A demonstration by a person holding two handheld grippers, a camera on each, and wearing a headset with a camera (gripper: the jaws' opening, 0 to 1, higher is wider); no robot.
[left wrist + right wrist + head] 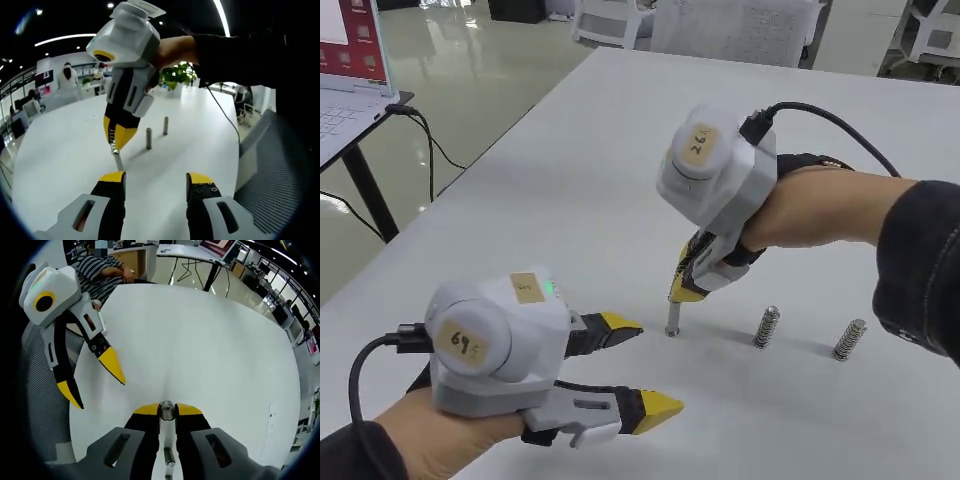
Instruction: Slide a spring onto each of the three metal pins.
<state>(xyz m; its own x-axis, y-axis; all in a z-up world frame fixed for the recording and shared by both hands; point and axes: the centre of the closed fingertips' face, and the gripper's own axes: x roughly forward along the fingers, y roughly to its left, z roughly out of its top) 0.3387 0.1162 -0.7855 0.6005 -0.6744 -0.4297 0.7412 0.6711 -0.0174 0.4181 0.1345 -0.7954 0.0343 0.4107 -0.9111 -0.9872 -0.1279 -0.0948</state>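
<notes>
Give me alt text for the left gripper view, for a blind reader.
The right tool, coming from above, is shut on a spring right above a bare metal pin on a white table. Behind it stand two pins already wearing springs. The left tool's open yellow-tipped jaws rise from the bottom.

white table (620, 150), laptop (350, 45), potted plant (178, 75)

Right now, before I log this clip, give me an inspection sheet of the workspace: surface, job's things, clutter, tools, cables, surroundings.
Surface: white table.
Job's things: two sprung pins; one bare pin.
Clutter: nothing seen.
Tools: right tool shut on a spring over the bare pin; left tool open, holding nothing.
Cables: black cable from the right tool, another from the left tool.
Surroundings: laptop, chairs, plant.
</notes>
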